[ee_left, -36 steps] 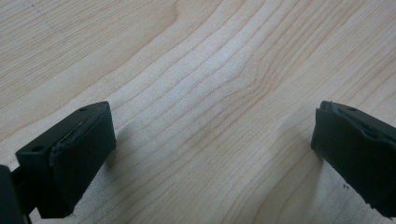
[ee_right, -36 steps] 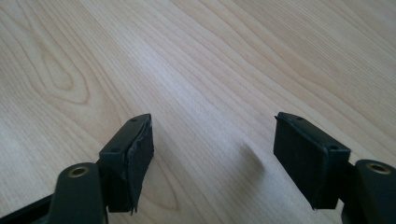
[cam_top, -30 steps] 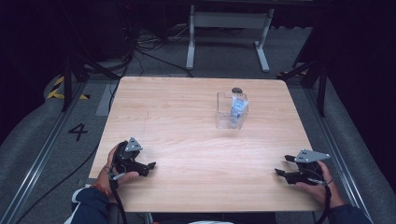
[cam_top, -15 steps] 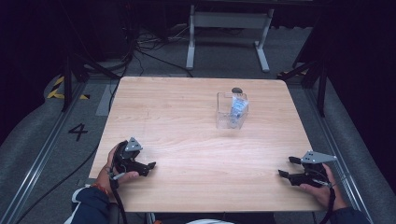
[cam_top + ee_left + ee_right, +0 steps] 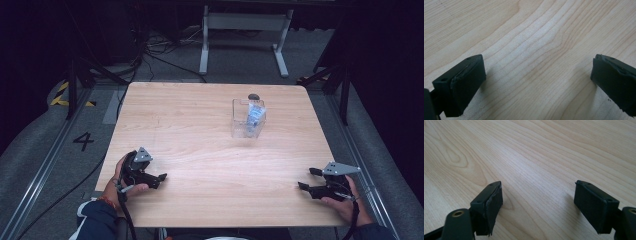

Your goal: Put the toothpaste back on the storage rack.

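At the near edge of the table: two hand-held grippers at rest, a clear box beyond them.

Nearest, the left gripper and right gripper lie low on bare wood, each with jaws spread wide and nothing between them; the right one's have just been opening. Well apart, right of centre toward the far side, stands the clear box with a small tube leaning inside. Both likely light; the box looks stiff, slick-walled, perhaps brittle. Best pinched across one upright wall at the rim.
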A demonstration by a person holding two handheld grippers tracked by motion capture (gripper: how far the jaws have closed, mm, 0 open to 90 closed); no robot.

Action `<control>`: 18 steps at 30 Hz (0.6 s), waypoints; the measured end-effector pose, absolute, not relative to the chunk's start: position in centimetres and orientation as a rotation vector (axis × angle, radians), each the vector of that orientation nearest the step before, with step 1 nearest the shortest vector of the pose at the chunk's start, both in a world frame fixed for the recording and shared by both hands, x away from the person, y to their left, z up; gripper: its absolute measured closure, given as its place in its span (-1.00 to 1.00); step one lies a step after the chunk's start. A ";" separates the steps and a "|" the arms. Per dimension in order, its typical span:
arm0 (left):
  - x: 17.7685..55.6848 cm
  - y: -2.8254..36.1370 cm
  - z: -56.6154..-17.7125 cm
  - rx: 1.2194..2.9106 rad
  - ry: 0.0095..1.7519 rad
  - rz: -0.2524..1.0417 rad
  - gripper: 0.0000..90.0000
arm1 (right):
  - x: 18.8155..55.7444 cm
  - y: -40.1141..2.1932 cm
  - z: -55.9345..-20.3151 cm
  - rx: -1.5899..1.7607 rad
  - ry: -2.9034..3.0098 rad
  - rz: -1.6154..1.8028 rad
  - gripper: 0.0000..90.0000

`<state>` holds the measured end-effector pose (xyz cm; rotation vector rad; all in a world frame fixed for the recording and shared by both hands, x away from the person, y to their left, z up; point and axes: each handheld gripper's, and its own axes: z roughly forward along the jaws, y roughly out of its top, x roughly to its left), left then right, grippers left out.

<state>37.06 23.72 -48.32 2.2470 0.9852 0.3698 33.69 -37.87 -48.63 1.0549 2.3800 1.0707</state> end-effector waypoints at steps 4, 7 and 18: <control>37.1 23.7 -48.3 2.245 0.985 0.371 -1.00 | 33.7 -37.9 -48.6 1.054 2.381 1.071 -0.48; 37.1 23.7 -48.3 2.243 0.987 0.371 -1.00 | 33.7 -37.9 -48.6 1.051 2.382 1.072 -0.48; 37.1 23.7 -48.3 2.241 0.995 0.358 -1.00 | 33.7 -37.9 -48.6 1.052 2.382 1.071 -0.48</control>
